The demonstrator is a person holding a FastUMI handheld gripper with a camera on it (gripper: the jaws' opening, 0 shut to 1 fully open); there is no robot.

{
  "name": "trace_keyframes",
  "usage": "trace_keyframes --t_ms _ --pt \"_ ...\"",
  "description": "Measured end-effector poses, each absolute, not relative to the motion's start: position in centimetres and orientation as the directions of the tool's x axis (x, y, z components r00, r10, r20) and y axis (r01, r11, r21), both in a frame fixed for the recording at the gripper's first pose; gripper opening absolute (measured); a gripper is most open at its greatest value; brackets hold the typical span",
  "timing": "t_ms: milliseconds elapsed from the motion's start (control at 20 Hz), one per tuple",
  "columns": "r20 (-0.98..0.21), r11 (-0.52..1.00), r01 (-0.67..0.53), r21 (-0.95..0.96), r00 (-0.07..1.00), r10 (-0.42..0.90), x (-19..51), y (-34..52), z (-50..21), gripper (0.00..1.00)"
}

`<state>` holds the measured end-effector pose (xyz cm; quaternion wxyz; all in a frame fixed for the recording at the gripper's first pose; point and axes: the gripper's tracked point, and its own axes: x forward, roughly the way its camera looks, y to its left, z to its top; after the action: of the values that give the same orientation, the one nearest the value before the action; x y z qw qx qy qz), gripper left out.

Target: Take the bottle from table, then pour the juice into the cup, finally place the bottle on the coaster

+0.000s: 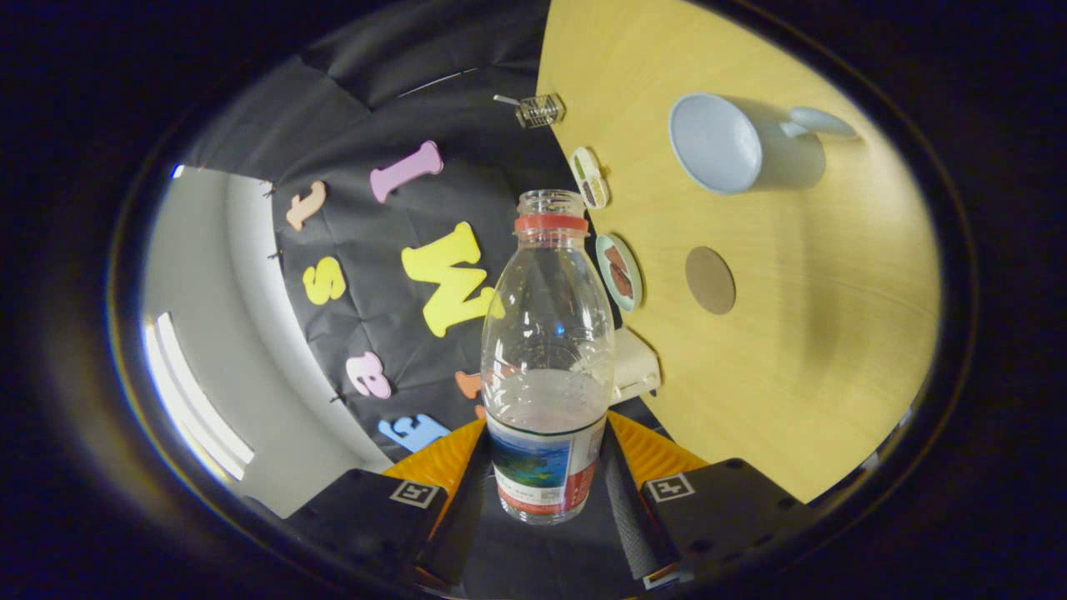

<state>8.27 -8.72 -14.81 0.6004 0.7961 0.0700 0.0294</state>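
A clear plastic bottle (546, 367) with a red neck ring, no cap and a printed label sits between the fingers of my gripper (543, 467). Both fingers press on its lower body, so the gripper is shut on it. A little clear liquid lies in the lower part. The whole view is rolled, so the wooden table (817, 367) stands like a wall beside the bottle, which points along it. A pale blue cup (733, 142) with a handle stands on the table beyond the bottle's mouth, its opening facing me. A round brown coaster (710, 280) lies between cup and fingers.
Along the table's far edge sit a small oval dish (589, 177), a round plate with brown pieces (619, 272), a white box (635, 367) and a small clear container (540, 109). The black booth wall hangs behind them.
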Motion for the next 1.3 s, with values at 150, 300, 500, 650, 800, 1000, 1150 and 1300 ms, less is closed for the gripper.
trace_keyframes --t_ms 150,300,500,650,800,1000,1150,1300 --pt "-0.054 -0.097 0.070 0.993 0.985 0.162 7.7 -8.0 -15.1 0.75" --pt "-0.059 0.146 0.034 0.989 0.983 0.174 7.1 -7.0 -14.6 0.75" --pt "-0.140 0.536 0.041 0.843 0.979 0.146 6.2 -6.6 -15.4 0.76" --pt "-0.170 0.742 0.050 0.669 0.981 0.087 5.5 -7.6 -14.8 0.76" --pt "-0.197 0.925 0.073 0.373 0.980 0.002 4.8 -8.9 -14.6 0.76" --pt "-0.186 0.986 0.078 0.148 0.981 -0.049 6.4 -8.7 -14.7 0.77" --pt "-0.187 0.994 0.066 0.090 0.981 -0.048 8.7 -8.1 -15.1 0.77" --pt "-0.173 0.996 0.055 0.067 0.984 -0.042 11.7 -7.7 -15.9 0.77"
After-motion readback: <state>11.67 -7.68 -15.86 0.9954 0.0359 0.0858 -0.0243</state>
